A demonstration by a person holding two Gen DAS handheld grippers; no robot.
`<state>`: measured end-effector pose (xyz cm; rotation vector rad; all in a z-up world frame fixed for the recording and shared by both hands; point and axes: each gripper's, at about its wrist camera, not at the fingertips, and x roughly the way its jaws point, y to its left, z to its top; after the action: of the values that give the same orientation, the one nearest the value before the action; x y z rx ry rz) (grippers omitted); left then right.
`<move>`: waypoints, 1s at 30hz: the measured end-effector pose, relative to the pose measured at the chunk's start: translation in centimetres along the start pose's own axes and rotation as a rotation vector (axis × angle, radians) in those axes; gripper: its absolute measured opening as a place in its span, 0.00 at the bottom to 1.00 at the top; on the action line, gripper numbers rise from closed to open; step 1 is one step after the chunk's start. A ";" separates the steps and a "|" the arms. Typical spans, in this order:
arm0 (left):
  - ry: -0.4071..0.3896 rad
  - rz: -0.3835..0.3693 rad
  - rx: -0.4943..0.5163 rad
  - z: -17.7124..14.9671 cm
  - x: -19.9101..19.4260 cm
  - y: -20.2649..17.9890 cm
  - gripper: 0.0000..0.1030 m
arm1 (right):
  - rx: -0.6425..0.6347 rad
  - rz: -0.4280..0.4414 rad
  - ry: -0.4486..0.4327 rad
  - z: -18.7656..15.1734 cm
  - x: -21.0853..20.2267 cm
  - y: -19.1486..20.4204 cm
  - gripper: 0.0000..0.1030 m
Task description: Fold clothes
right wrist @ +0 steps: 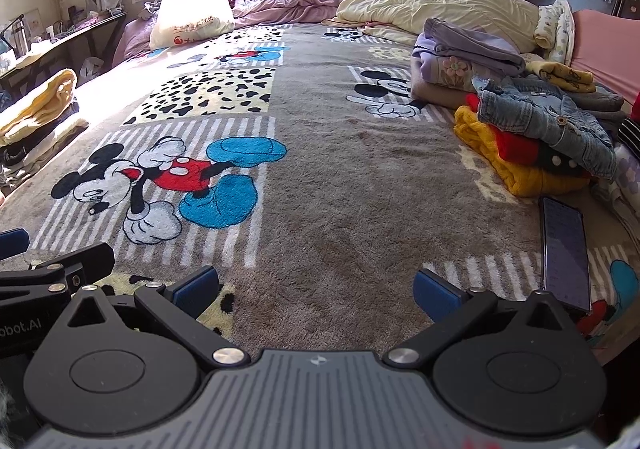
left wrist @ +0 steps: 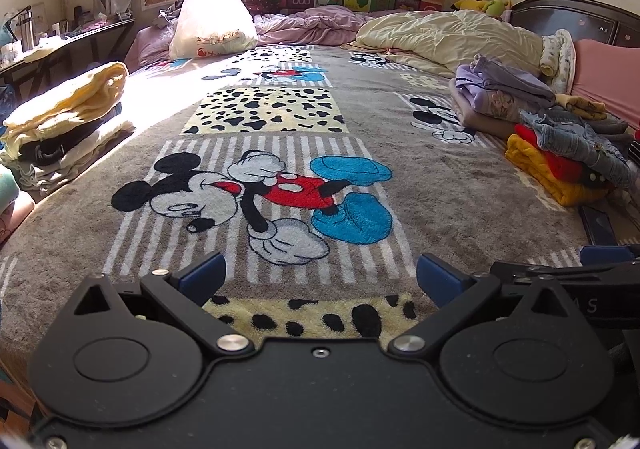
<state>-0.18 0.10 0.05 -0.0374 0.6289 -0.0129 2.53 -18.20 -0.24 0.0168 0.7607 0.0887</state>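
Both grippers hover side by side over the near end of a bed covered by a grey cartoon-mouse blanket (left wrist: 360, 121). My left gripper (left wrist: 320, 275) is open with only blanket between its blue pads. My right gripper (right wrist: 316, 285) is open too and holds nothing. On the right lies a loose heap of clothes: a denim jacket (right wrist: 548, 121) on yellow and red garments (right wrist: 508, 161), with purple clothes (right wrist: 464, 53) behind. A stack of folded clothes (left wrist: 68, 121), yellow on top, sits at the bed's left edge. The right gripper's side shows at the left wrist view's right edge (left wrist: 580, 281).
A phone (right wrist: 566, 253) lies on the blanket just right of my right gripper. At the far end are a white plastic bag (left wrist: 212, 25), a pink quilt (left wrist: 316, 23) and a cream quilt (left wrist: 448, 37). A cluttered desk (left wrist: 44, 45) stands left of the bed.
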 end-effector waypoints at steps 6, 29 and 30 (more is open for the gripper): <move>0.002 -0.003 -0.004 -0.1 0.0 0.1 1.00 | -0.001 -0.001 0.002 0.1 0.0 -0.1 1.00; 0.005 -0.006 -0.009 0.0 -0.1 0.2 1.00 | -0.010 -0.010 -0.003 0.1 -0.2 0.1 1.00; 0.005 -0.006 -0.009 0.0 -0.1 0.3 1.00 | -0.010 -0.011 -0.002 0.1 -0.2 0.2 1.00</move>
<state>-0.27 0.37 0.06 -0.0484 0.6335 -0.0156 2.46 -18.04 -0.04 0.0031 0.7578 0.0824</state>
